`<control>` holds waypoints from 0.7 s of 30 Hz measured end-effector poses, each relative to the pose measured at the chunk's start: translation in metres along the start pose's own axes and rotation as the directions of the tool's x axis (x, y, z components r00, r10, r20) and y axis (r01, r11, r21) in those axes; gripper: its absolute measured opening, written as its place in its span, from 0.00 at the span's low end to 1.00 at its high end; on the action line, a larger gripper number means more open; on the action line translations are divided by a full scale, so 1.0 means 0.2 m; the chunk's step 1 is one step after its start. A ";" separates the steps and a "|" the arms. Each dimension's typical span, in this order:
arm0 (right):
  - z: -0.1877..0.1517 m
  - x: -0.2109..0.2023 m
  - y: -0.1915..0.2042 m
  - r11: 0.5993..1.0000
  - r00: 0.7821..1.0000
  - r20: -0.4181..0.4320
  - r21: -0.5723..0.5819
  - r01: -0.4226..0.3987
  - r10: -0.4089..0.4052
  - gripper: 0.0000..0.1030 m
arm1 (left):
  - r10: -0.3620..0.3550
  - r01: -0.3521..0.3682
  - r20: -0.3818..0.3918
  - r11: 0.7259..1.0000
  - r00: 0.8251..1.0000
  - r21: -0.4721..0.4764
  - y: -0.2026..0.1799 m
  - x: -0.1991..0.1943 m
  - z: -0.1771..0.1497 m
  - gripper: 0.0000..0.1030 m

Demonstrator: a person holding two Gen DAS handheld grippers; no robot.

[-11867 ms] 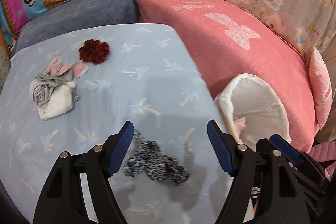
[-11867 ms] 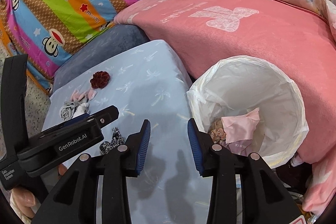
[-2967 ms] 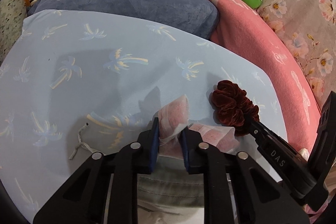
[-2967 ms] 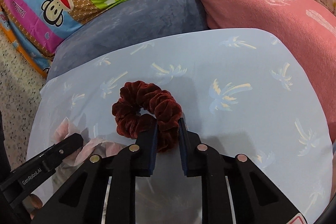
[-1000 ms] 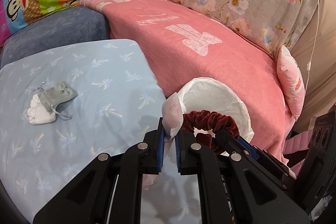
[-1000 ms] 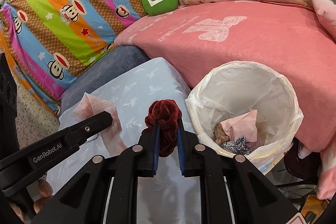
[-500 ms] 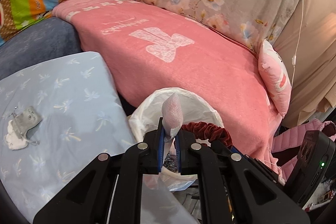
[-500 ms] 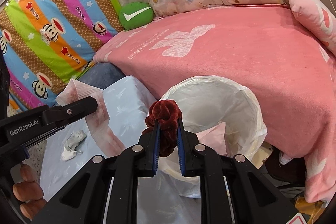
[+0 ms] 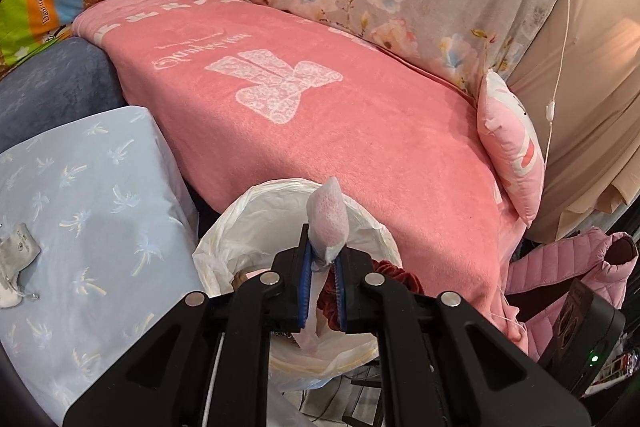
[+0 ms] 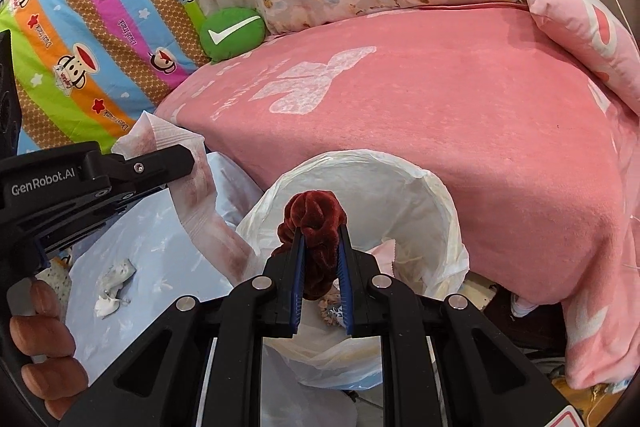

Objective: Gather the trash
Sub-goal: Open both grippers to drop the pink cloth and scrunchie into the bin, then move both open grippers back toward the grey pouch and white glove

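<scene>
two claws | left opening, quilted pink tissue between | right clamps velvet scrunchie (crinkly)

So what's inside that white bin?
In the bin, a pink paper and a speckled scrap show. The scrunchie and right tongs cover the rest.

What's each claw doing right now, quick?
Left gripper: jaws opening, pink tissue between them, over the bin.
Right gripper: shut on the red scrunchie, over the bin.
</scene>
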State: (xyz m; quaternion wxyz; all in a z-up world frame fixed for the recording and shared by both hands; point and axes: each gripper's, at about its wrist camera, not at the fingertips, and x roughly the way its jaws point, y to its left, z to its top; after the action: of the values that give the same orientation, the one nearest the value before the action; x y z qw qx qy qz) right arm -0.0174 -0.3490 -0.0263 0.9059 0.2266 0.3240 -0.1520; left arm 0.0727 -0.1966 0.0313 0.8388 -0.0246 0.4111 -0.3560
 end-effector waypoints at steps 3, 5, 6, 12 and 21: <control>0.00 0.02 0.01 1.000 1.000 -0.005 -0.002 0.003 -0.003 0.16 | 0.027 -0.027 0.002 1.000 1.000 -0.004 0.02 0.01 -0.01 0.46; -0.01 0.02 0.02 1.000 1.000 -0.004 -0.004 0.005 -0.005 0.19 | 0.045 -0.045 0.019 0.999 0.999 -0.011 0.03 0.01 -0.02 0.59; 0.00 0.02 0.02 1.000 1.000 -0.002 -0.003 0.005 -0.005 0.19 | 0.048 -0.048 0.023 0.999 0.999 -0.012 0.03 0.00 -0.02 0.62; 0.01 0.02 0.05 1.000 1.000 0.009 -0.003 0.001 -0.001 0.24 | 0.069 -0.068 0.021 0.997 0.997 -0.020 0.07 0.00 -0.03 0.62; -0.03 0.01 0.11 0.999 1.000 -0.003 -0.032 -0.010 0.010 0.25 | 0.096 -0.095 0.017 0.995 0.995 -0.041 0.14 -0.02 -0.07 0.62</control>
State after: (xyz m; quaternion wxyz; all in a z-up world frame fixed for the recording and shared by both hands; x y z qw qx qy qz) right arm -0.0100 -0.3276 -0.0236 0.9096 0.2140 0.3266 -0.1422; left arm 0.0768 -0.1705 0.0148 0.8581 -0.0252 0.4111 -0.3067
